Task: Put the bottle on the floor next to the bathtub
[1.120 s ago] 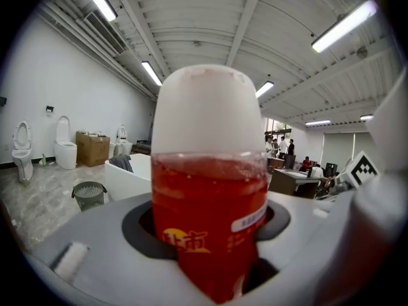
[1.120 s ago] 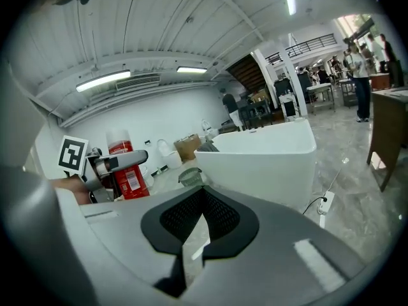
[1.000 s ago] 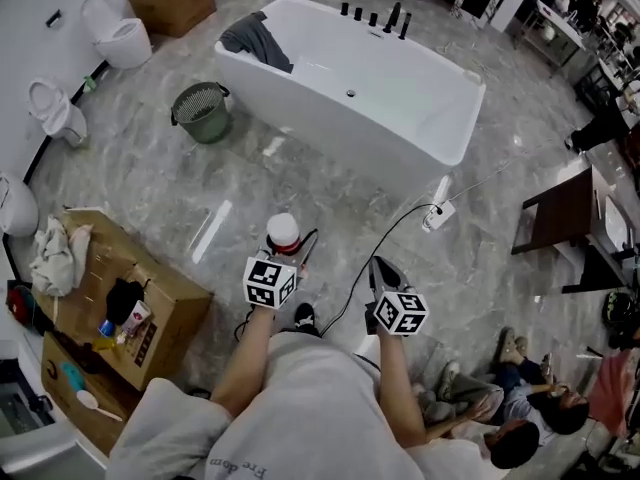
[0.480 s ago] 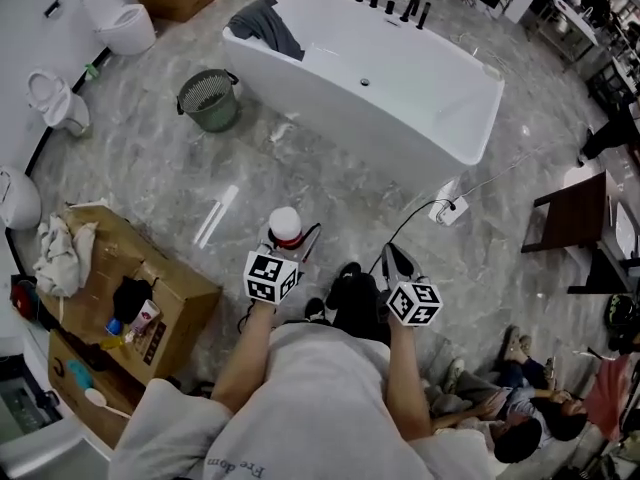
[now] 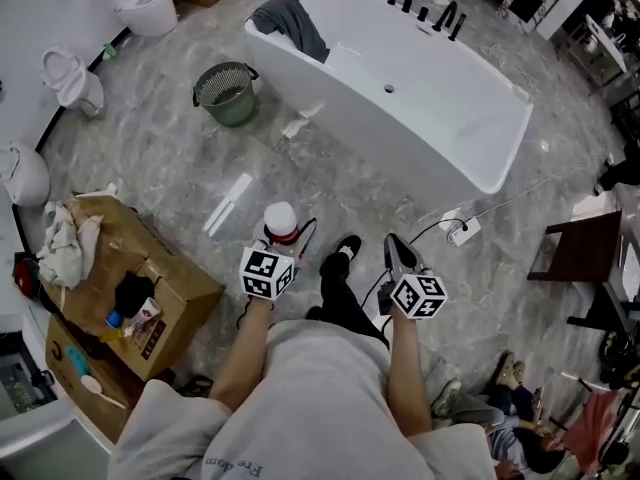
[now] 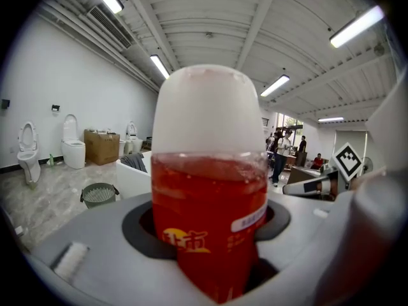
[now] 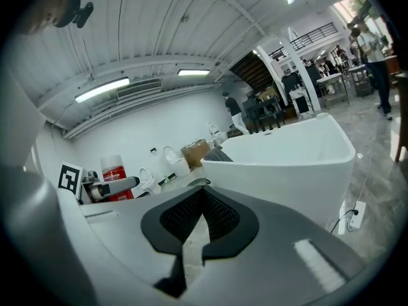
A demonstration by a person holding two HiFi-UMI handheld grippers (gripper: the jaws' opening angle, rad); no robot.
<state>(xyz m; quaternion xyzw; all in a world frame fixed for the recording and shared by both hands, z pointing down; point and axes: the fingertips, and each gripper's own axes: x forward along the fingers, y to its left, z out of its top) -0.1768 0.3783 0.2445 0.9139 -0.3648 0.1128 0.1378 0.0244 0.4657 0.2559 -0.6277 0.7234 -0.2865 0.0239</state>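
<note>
1. Grip: left gripper (image 5: 282, 244) is clamped on the bottle (image 6: 210, 190), which is red with a white cap and held upright, its body seated between the pads. Right gripper (image 7: 203, 199) rides at its 3 o'clock, jaws pressed together with nothing in them.
2. Black shoe (image 5: 345, 248) now lands between the two grippers, further forward than a second ago, so the person is mid-stride.
3. Floor (image 5: 170, 158) is grey marble. Cardboard box (image 5: 165, 298) sits at 9 o'clock, power strip (image 5: 462, 231) and its cable at 2 o'clock.
4. Bathtub (image 5: 340, 108) at 12 to 1 o'clock reads slightly larger than a second ago but is still well apart. Green basket (image 5: 227, 92) stands at 11 o'clock, near the tub's wall.
5. Read: carry phase, approach is closing, bottle not yet set down. Bare floor along the tub's near wall, between basket and strip, looks like the drop zone. Watch the cable.
</note>
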